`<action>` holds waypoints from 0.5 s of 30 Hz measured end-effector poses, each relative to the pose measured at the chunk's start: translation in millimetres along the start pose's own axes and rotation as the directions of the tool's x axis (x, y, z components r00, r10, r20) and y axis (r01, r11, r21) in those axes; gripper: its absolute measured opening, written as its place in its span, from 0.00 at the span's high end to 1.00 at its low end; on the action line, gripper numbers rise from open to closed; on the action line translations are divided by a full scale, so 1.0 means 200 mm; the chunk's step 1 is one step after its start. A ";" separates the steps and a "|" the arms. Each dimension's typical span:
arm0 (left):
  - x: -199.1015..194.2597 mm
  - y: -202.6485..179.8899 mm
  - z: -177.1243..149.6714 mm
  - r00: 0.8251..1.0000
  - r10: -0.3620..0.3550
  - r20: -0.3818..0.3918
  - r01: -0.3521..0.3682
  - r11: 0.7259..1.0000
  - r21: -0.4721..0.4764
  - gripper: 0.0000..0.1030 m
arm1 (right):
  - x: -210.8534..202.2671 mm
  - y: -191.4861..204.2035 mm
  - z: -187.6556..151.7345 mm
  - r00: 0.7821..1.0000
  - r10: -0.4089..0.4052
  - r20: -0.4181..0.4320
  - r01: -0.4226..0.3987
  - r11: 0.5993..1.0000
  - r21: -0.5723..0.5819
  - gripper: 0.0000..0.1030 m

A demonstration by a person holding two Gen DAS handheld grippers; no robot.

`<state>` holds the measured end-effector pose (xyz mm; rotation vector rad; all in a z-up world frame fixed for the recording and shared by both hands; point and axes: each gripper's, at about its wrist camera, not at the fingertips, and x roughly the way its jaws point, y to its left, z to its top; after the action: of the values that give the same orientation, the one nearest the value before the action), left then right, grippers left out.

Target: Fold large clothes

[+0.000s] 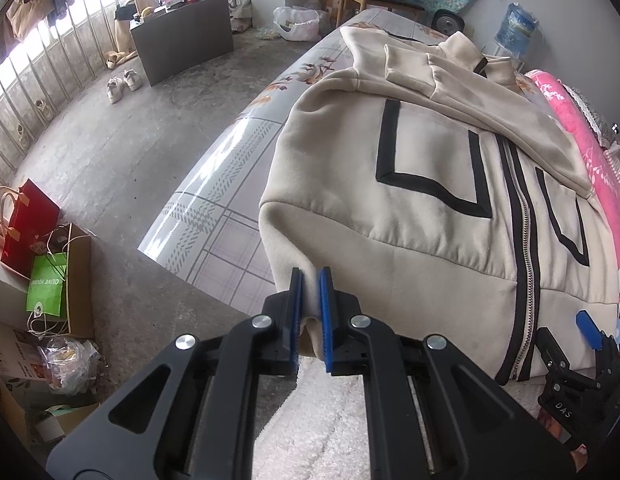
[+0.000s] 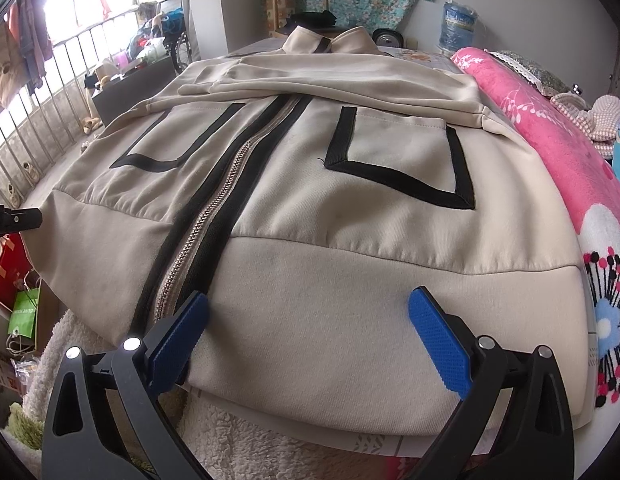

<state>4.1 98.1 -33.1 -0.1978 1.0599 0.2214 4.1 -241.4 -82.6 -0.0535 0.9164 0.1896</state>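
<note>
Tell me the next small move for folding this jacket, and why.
Probably close the right gripper on the jacket hem. The left gripper already pinches the hem's left corner, while the right one's jaws stand open over the hem band beside the zipper, gripping nothing. Both corners need holding before lifting.

Bed [image 1: 229, 184] with plaid sheet, beige zip jacket [image 2: 310, 220] and pink blanket [image 2: 550, 152] on top

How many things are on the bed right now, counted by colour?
Beige: 1, the zip-up jacket
Pink: 1, the floral blanket
White: 1, the fluffy throw at the near edge
Total: 3
</note>
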 end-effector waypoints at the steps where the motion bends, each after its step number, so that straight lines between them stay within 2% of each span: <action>1: 0.00 0.00 0.00 1.000 0.000 0.000 0.000 1.000 0.000 0.92 | 0.00 0.00 0.00 1.000 0.000 0.000 0.000 1.000 0.000 0.06; 15: 0.01 -0.02 0.01 1.000 0.015 0.004 -0.015 1.000 0.010 0.92 | 0.00 0.00 0.00 1.000 0.000 0.000 0.000 1.000 0.000 0.06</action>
<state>7.0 93.8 -33.5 -0.1801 1.0587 0.2295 3.9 -241.0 -82.8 -0.0530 0.9166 0.1897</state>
